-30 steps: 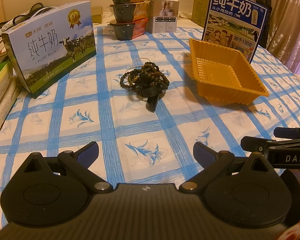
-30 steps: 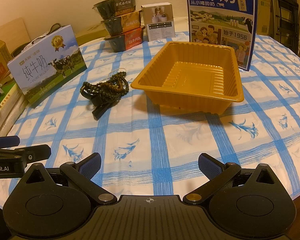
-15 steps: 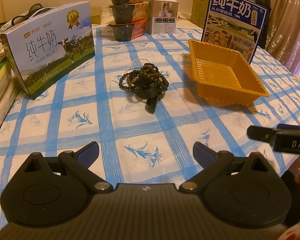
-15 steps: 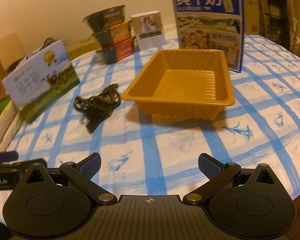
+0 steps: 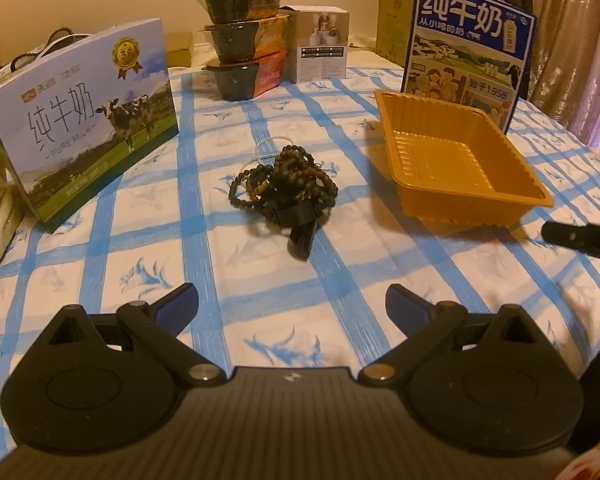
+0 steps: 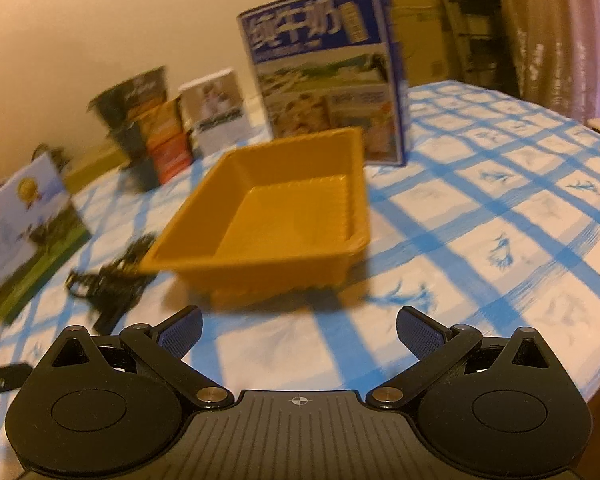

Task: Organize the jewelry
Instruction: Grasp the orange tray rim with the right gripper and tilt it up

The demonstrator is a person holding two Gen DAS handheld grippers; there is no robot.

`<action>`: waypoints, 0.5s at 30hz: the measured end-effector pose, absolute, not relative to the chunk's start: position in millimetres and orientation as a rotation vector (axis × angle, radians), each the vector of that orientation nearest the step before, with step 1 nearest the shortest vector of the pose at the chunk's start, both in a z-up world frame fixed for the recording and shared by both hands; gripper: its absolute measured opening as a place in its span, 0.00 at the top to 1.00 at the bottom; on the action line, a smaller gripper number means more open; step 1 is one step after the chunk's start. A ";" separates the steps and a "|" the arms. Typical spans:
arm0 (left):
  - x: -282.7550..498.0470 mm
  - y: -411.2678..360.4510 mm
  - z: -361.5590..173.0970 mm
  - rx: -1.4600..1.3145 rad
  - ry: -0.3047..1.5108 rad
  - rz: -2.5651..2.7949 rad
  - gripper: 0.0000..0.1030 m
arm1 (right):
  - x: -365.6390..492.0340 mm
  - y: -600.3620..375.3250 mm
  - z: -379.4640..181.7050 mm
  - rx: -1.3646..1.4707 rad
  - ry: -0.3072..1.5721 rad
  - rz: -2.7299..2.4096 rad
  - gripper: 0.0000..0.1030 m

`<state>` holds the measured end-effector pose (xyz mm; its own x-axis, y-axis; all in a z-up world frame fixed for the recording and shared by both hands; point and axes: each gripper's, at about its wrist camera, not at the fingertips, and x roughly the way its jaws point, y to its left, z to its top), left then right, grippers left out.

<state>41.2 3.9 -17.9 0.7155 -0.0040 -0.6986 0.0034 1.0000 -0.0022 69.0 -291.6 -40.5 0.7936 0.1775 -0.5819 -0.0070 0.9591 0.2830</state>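
Note:
A heap of dark bead bracelets (image 5: 286, 184) with a black clip lies mid-table on the blue-checked cloth; the right wrist view shows the bracelets (image 6: 112, 280) blurred at lower left. An empty orange plastic tray (image 5: 456, 164) sits to their right, and the tray (image 6: 276, 220) is straight ahead of my right gripper. My left gripper (image 5: 292, 308) is open, short of the heap, holding nothing. My right gripper (image 6: 299, 330) is open and empty just before the tray's near wall. The right gripper's finger (image 5: 580, 236) pokes in at the left view's right edge.
A white milk carton box (image 5: 84, 108) stands at left, stacked dark food bowls (image 5: 242, 40) and a small white box (image 5: 320, 50) at the back, a blue milk box (image 5: 468, 48) behind the tray. Books sit at the far left edge. Bare cloth lies near the table's front.
The right gripper has swung forward and to the right toward the tray, its view now blurred. The left gripper has crept slightly closer to the bracelets. Both stay open.

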 end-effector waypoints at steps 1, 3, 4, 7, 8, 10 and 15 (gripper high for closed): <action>44.6 3.7 -18.9 0.000 0.772 -0.003 0.03 | 72.4 -295.8 -41.4 0.284 0.634 0.085 0.00; 52.3 2.7 -20.9 0.005 0.768 -0.006 0.04 | 79.0 -301.6 -43.0 0.294 0.600 0.044 0.00; 56.5 1.4 -21.8 0.011 0.765 -0.006 0.05 | 83.0 -304.3 -44.3 0.302 0.584 0.031 0.00; 68.7 -1.3 -24.5 0.023 0.756 -0.009 0.05 | 96.9 -310.3 -50.4 0.351 0.547 -0.009 0.01; 73.6 -2.3 -25.0 0.025 0.753 -0.011 0.05 | 100.9 -310.6 -52.1 0.362 0.539 -0.016 0.06; 81.6 -4.0 -25.9 0.027 0.743 -0.011 0.06 | 110.8 -309.3 -56.8 0.373 0.521 -0.037 0.15; 98.6 -3.9 -28.5 0.023 0.719 -0.006 0.06 | 133.1 -306.9 -71.8 0.417 0.503 -0.091 0.27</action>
